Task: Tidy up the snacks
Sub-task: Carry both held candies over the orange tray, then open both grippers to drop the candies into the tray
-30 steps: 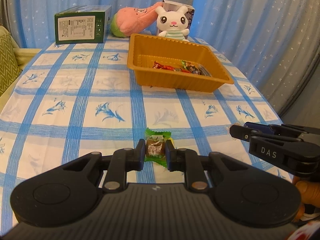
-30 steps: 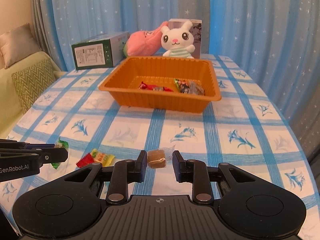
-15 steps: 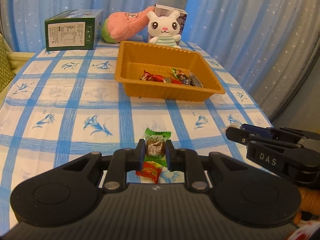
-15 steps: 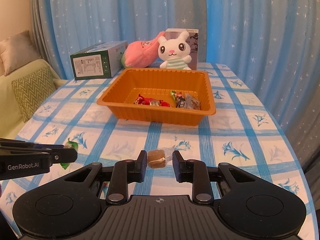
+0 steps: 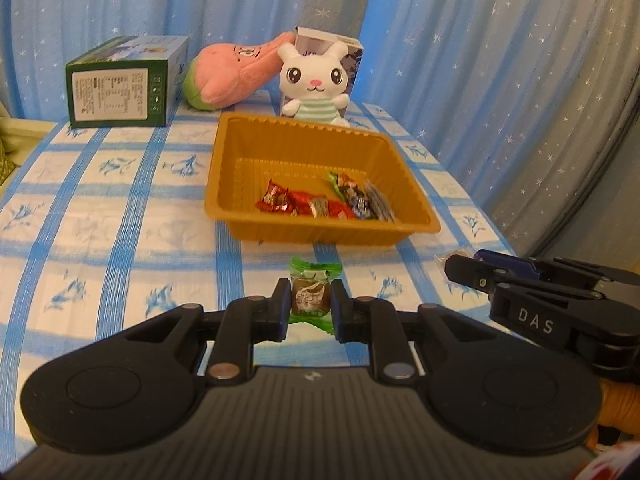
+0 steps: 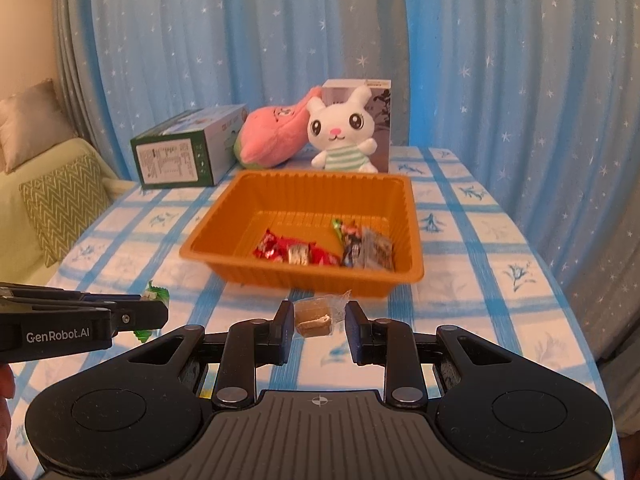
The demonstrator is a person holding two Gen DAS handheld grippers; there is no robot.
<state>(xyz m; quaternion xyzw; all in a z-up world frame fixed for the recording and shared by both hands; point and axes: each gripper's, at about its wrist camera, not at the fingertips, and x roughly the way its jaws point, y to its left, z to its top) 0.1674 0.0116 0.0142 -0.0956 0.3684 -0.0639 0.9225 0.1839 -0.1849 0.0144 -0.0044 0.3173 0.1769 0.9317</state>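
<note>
Your left claw (image 5: 306, 312) gripped one green-wrapped candy (image 5: 311, 298); your right claw (image 6: 316, 326) pinched one clear-wrapped brown candy (image 6: 314, 315), both just before the orange tray (image 6: 408, 276) holding several snacks (image 6: 320, 250). Two plush toys (image 6: 340, 132) stood behind it.

Warm, even indoor light; soft shadows under the tray (image 5: 312, 236); fisheye bends the curtains (image 6: 520, 80) (corners vignette dark).

The bench (image 6: 492, 272), under a blue-and-white checked floral cloth, fills the lower frame. An orange ribbed plastic tray (image 6: 408, 216) sits mid-frame. Along the far edge stand a green cardboard box (image 6: 180, 152), a pink plush toy (image 6: 272, 136), a white plush rabbit (image 6: 340, 132) and a grey carton (image 6: 380, 116).
</note>
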